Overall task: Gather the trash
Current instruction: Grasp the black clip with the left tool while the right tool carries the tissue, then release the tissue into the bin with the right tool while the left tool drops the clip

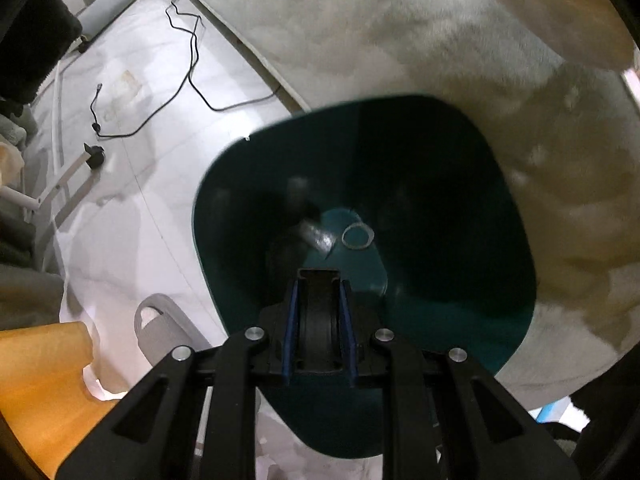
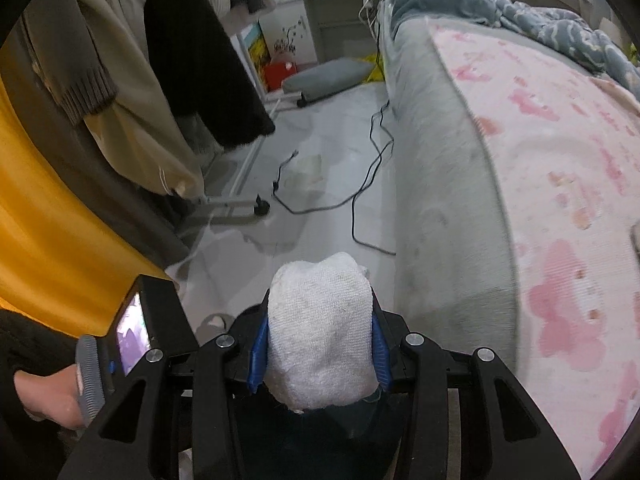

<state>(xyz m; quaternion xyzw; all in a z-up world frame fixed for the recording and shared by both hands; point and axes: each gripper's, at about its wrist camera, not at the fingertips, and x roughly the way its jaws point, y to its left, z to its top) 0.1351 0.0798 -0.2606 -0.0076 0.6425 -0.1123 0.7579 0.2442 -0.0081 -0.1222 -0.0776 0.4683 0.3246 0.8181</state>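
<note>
In the left wrist view a dark teal trash bin (image 1: 460, 208) fills the middle, seen from above. At its bottom lie a clear plastic scrap (image 1: 318, 236) and a pale ring (image 1: 358, 236). My left gripper (image 1: 319, 280) is shut on the bin's black handle (image 1: 318, 320) and holds the bin. In the right wrist view my right gripper (image 2: 318, 300) is shut on a crumpled white tissue wad (image 2: 320, 336), held above the pale floor beside the bed. A bit of the teal bin (image 2: 360, 416) shows below the wad.
A bed with a grey side (image 2: 436, 184) and a pink-patterned cover (image 2: 560, 200) lies to the right. A black cable (image 2: 360, 184) snakes over the floor. Hanging clothes (image 2: 160, 80) and a rack foot (image 2: 260, 204) stand to the left. An orange cloth (image 1: 36, 380) is at lower left.
</note>
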